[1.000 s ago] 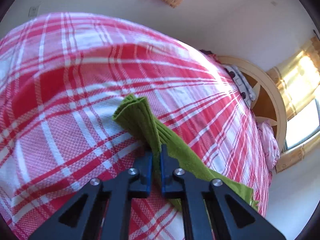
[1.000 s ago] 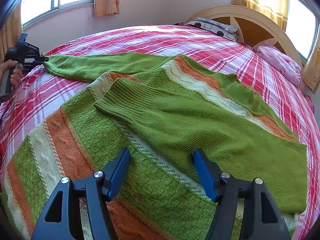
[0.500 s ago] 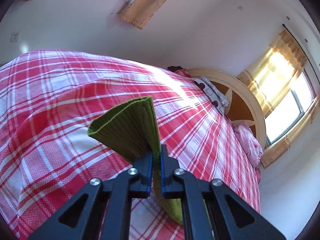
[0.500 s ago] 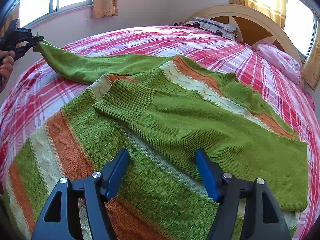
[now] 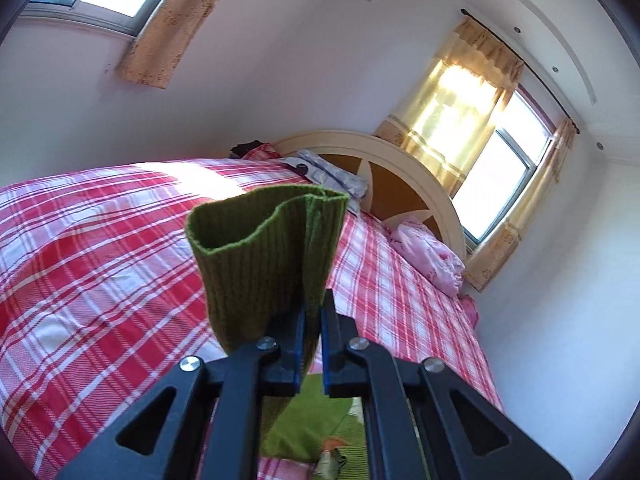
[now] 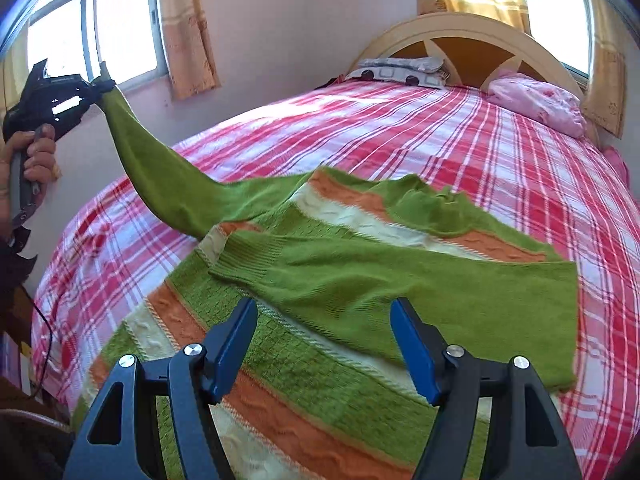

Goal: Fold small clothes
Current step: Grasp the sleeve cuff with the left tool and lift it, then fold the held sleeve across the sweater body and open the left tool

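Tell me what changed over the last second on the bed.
The left gripper, shut on the sweater's sleeve cuff throughout, lifted it off the plaid bedspread, so the sleeve now stretches up from the sweater. The right gripper stayed open and empty above the other sleeve, which still lies folded across the body.

Bed (image 6: 400, 128) w/ red plaid cover; striped sweater (image 6: 248, 344) spread on it (near edge); pillows (image 6: 536, 100) by headboard.

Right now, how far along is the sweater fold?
Done: one sleeve lies folded across the sweater. In hand: the left tool is shut on the other sleeve's cuff, lifted off the bed. Left: laying it across and folding the body; the right tool hovers open.
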